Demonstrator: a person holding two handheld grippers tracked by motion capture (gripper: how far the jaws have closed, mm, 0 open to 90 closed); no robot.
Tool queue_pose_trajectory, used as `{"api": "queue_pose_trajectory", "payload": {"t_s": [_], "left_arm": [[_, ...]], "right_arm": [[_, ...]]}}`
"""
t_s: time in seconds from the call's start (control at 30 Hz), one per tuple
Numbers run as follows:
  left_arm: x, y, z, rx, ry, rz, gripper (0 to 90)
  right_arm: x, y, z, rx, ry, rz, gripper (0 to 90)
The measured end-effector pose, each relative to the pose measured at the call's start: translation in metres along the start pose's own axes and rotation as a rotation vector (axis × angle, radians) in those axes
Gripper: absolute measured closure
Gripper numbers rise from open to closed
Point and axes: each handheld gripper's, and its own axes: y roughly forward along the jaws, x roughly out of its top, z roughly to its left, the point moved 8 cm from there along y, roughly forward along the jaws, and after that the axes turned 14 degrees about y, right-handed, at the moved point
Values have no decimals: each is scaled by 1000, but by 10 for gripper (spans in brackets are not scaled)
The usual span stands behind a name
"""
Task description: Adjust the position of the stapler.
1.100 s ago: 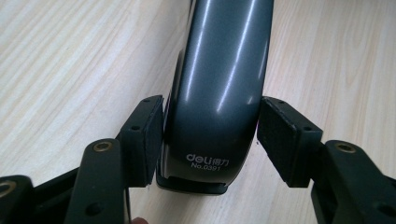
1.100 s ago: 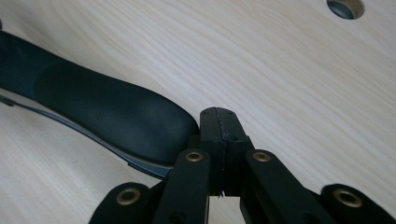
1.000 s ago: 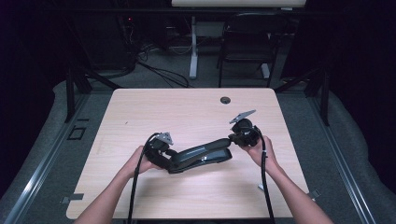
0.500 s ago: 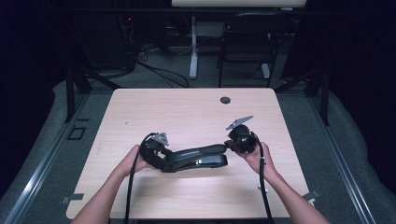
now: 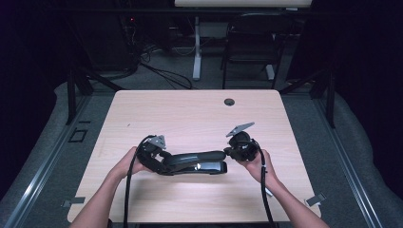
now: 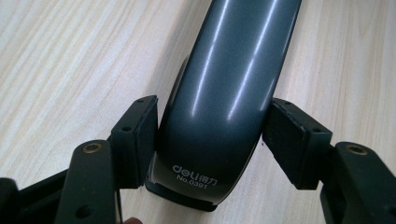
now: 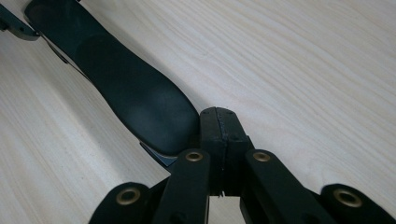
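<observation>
While two claws flank it, one stapler (image 5: 195, 162) lies flat.

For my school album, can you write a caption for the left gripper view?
Two black tool pads straddle the rear of a dark grey Deli stapler lying on a pale wooden table.

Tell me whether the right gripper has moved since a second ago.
Yes. In the high view the right gripper has slid toward the person's edge of the table, farther from the round grommet hole.

Bright table (image 5: 190, 114), dark surroundings; glare streaks on stapler (image 6: 233, 70); sharp pics.
</observation>
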Motion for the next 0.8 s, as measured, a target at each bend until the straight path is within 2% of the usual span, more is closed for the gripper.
{"api": "queue_pose_trajectory", "payload": {"t_s": [0.1,0.27,0.37,0.4,0.43,0.5,0.53,0.6,0.7,0.73,0.77,0.8], "left_arm": [[0,0,0,-7,9,-5,372],[1,0,-1,7,3,6,367],[2,-1,-1,6,-34,-10,354],[2,-1,-1,8,-42,-17,347],[3,-5,-1,26,-60,-29,337],[7,-11,-1,43,-78,-69,283],[7,-14,-1,64,-83,-70,257],[13,-19,-4,83,-100,-105,173],[22,-25,-7,129,-124,-137,132],[24,-26,-8,136,-133,-148,100],[28,-27,-9,166,-145,-152,85],[30,-28,-9,185,-157,-155,65]], "right_arm": [[-1,0,0,1,4,1,900],[-2,-1,0,13,14,-2,900],[-3,0,-3,39,28,-14,900],[-5,1,-5,35,48,-9,900],[-6,1,-7,28,41,-9,881],[-8,-2,-10,31,68,-19,863],[-9,-6,-14,25,74,-24,863],[-11,-11,-17,24,82,-36,848],[-19,-15,-18,25,83,-30,741],[-24,-16,-17,21,85,-16,654],[-26,-16,-18,17,86,-11,609],[-30,-17,-18,17,80,-5,508]]}}
